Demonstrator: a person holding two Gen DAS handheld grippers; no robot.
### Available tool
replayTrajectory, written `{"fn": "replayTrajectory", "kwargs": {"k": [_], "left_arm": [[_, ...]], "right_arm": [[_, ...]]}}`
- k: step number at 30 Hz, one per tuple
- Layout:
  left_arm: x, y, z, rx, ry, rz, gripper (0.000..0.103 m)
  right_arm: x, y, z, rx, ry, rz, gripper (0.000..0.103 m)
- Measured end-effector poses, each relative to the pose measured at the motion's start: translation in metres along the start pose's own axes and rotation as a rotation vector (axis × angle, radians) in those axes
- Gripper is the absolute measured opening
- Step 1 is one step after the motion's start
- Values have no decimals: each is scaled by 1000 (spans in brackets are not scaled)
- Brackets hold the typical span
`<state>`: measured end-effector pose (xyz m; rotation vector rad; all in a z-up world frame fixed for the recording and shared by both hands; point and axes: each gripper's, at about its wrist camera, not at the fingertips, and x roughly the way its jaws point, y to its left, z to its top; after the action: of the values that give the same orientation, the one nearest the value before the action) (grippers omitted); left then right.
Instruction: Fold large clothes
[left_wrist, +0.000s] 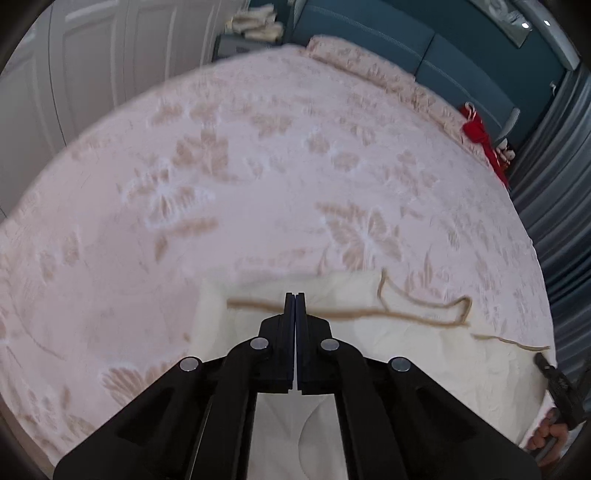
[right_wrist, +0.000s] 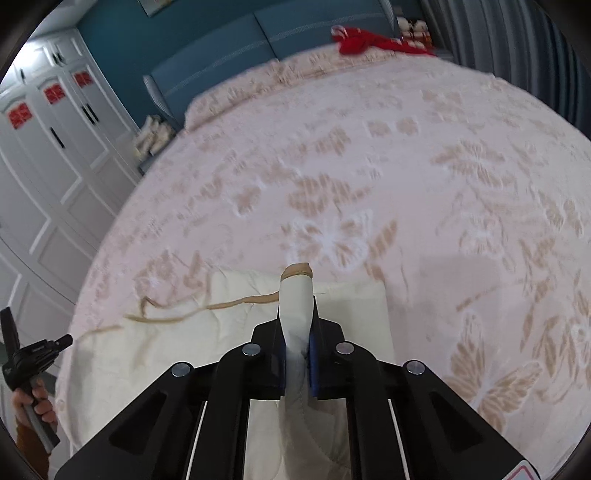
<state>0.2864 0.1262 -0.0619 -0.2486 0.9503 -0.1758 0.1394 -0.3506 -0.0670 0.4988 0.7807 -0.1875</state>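
A cream garment (left_wrist: 406, 354) with tan trim lies flat near the front edge of the pink floral bed (left_wrist: 258, 166). It also shows in the right wrist view (right_wrist: 166, 347). My left gripper (left_wrist: 295, 295) is shut above the garment's top edge with nothing visible between its fingers. My right gripper (right_wrist: 297, 306) is shut on a bunched fold of the cream garment with a tan trim end (right_wrist: 296, 271) sticking out past the fingertips. The right gripper shows at the far right of the left wrist view (left_wrist: 554, 373), and the left gripper at the far left of the right wrist view (right_wrist: 33, 354).
A red item (right_wrist: 365, 42) lies at the bed's far corner by a teal headboard (right_wrist: 221, 70). White wardrobe doors (right_wrist: 44, 166) stand to the left of the bed. Grey curtains (left_wrist: 561, 192) hang on the right.
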Motion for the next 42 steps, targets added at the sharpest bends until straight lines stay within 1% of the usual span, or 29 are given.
{"fn": "replayTrajectory", "kwargs": {"k": [3,5,7,9,10,11,12,13,15,17,20,21,22,24,25,27,29,30,32,34,35,37,39,42], "left_arm": [[-26,5,19,-37,-87,-8,0],[-32,10,29,-53,-109,-4,0],[-27,14,33,-54,-79,6,0],[-17,18,29,-60,-8,-37,1],[-12,20,25,-66,25,-53,12],[-7,22,18,-71,61,-66,20],[-2,25,11,-72,76,-63,38],[2,27,4,-69,78,-48,50],[14,33,-5,-83,103,-29,52],[27,40,-12,-140,151,-69,55],[43,45,-16,-191,191,-100,55],[44,45,-16,-194,195,-104,51],[44,44,-16,-190,194,-106,37],[39,39,-13,-174,185,-119,15],[33,37,-11,-170,167,-124,11],[14,31,-3,-148,113,-139,8],[-6,24,7,-123,59,-148,8],[-17,20,13,-107,25,-142,8],[-21,14,22,-86,-5,-110,8],[-8,13,25,-79,12,-77,8],[6,13,23,-81,38,-55,8],[31,13,15,-72,85,-2,8],[58,16,1,-67,128,55,8],[77,24,-15,-74,141,78,9]], "right_arm": [[-20,0,13,31,-70,46,7],[-24,-1,20,50,-95,65,7],[-15,-1,19,38,-74,40,7],[-6,-3,14,36,-51,25,7],[-4,-5,10,42,-45,25,7],[-3,-7,8,48,-42,25,7],[-2,-9,6,55,-39,24,7],[0,-12,4,67,-35,25,7],[1,-17,1,87,-28,32,7],[2,-20,0,94,-25,31,7],[3,-19,-2,87,-18,24,7],[4,-19,-3,84,-14,20,7],[4,-18,-3,82,-13,18,7],[4,-17,-4,75,-9,14,7],[2,-15,-3,70,-13,14,7],[-5,-10,2,58,-29,27,7],[-17,-4,12,37,-65,41,7],[-22,-1,16,24,-85,40,7],[-25,2,25,0,-113,22,7],[-12,-4,28,14,-89,4,7],[-5,-6,27,25,-74,-3,7],[24,-16,19,46,-5,-48,7],[45,-19,9,24,41,-102,7],[68,-26,-6,23,89,-133,7]]}}
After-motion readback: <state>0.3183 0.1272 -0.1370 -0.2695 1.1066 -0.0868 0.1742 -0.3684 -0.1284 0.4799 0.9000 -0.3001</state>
